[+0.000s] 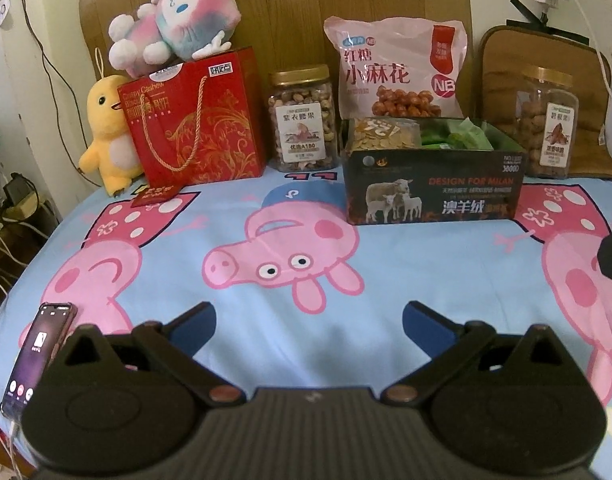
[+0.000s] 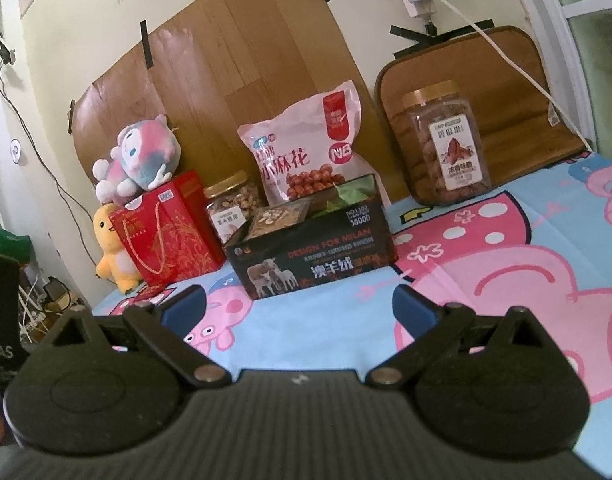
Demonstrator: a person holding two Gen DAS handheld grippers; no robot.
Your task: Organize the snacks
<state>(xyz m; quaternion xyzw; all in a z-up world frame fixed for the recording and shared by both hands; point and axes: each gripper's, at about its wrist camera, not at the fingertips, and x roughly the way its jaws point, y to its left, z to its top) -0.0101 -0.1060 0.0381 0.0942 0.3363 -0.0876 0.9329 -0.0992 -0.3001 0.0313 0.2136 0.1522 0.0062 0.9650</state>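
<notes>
A dark open box (image 1: 434, 192) (image 2: 310, 256) stands on the bed and holds a clear packet of nuts (image 1: 382, 132) (image 2: 277, 218) and green packets (image 1: 462, 134). Behind it leans a pink snack bag (image 1: 398, 68) (image 2: 306, 148). A gold-lidded cashew jar (image 1: 303, 118) (image 2: 231, 206) stands to its left, a pecan jar (image 1: 546, 120) (image 2: 446, 144) to its right. A red gift bag (image 1: 193, 120) (image 2: 165, 228) stands at far left. My left gripper (image 1: 309, 320) and right gripper (image 2: 298, 306) are open and empty, hovering well in front of the box.
A pastel plush (image 1: 173, 20) lies on the gift bag and a yellow duck plush (image 1: 105, 132) stands beside it. A phone (image 1: 37, 356) lies at the bed's left edge. The cartoon-pig sheet (image 1: 285, 256) covers the bed. A wooden board (image 2: 233, 60) and cables back the wall.
</notes>
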